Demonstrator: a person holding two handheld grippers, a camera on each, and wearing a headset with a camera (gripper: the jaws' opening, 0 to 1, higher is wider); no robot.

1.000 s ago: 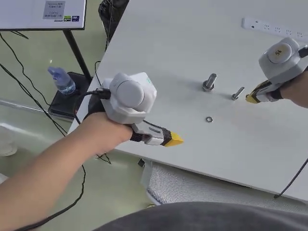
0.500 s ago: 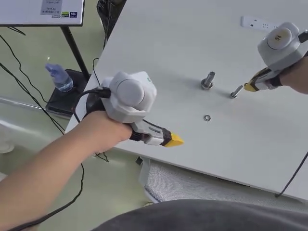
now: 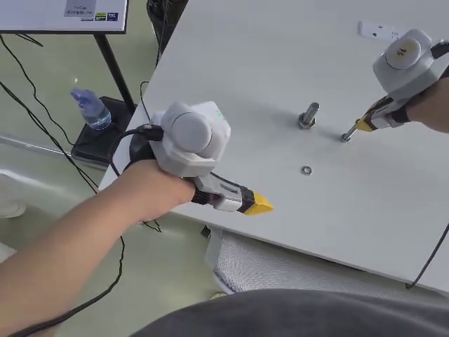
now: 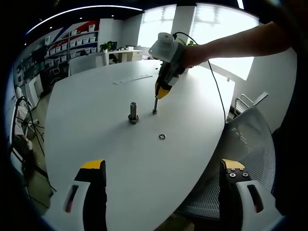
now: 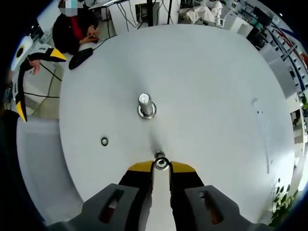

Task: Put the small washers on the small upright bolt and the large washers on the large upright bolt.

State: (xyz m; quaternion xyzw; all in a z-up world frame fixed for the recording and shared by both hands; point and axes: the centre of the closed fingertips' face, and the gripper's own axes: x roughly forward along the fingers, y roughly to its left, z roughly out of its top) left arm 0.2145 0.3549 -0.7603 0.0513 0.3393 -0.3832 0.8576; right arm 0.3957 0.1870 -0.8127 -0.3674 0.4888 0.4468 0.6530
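The small upright bolt (image 3: pixel 346 134) (image 4: pixel 155 105) stands right of the large upright bolt (image 3: pixel 308 116) (image 4: pixel 133 112) (image 5: pixel 146 106) on the white table (image 3: pixel 245 84). My right gripper (image 3: pixel 361 126) (image 4: pixel 161 90) (image 5: pixel 161 167) hangs at the small bolt's top, its jaws shut on a small washer (image 5: pixel 161 164). One loose washer (image 3: pixel 306 170) (image 4: pixel 162 136) (image 5: pixel 104 141) lies flat in front of the bolts. My left gripper (image 3: pixel 259 205) (image 4: pixel 161 166) (image 5: pixel 38 84) hovers over the table's near edge, wide open and holding nothing.
A power strip (image 3: pixel 382 33) lies at the far side of the table. A mesh chair (image 3: pixel 259 274) (image 4: pixel 250 139) stands under the near edge. On the floor to the left are a water bottle (image 3: pixel 90 112) and cables. A seated person (image 5: pixel 77 26) is beyond the table.
My right gripper has moved up and left until its tips sit at the small bolt's top. The left gripper has hardly moved.
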